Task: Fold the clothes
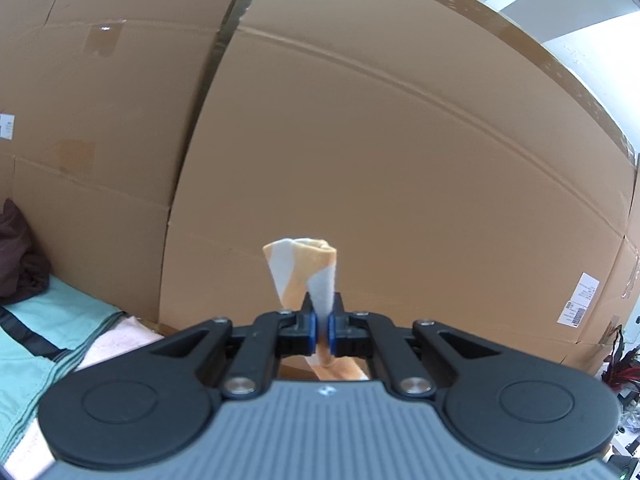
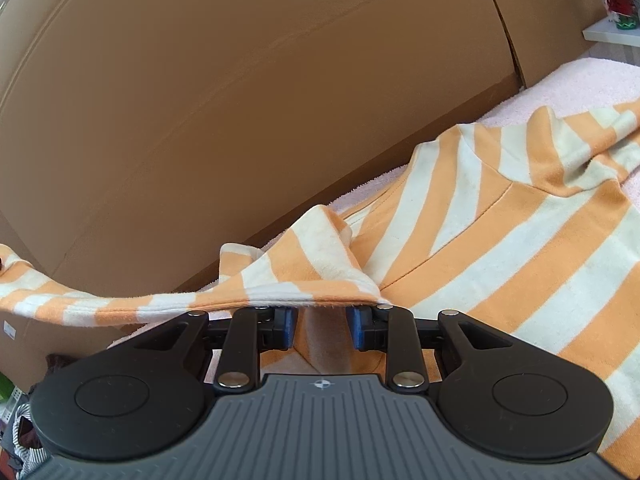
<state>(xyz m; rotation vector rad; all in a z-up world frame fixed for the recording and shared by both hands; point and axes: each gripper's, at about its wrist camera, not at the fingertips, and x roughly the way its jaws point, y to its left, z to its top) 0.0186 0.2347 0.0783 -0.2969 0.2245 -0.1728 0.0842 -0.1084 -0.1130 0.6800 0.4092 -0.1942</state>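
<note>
Left gripper (image 1: 322, 330) and right gripper (image 2: 322, 327): black linkage arms, silver pivot screws, blue finger pads (image 2: 286, 326), grey ribbed housing (small round crosshair mark at centre).

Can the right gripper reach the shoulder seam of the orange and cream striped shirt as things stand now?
Probably yes. The right gripper has its jaws open, and the orange and cream striped shirt lies just ahead on the pink towel. Only a lifted fold of that shirt drapes across the fingertips; nothing else blocks the way.
</note>
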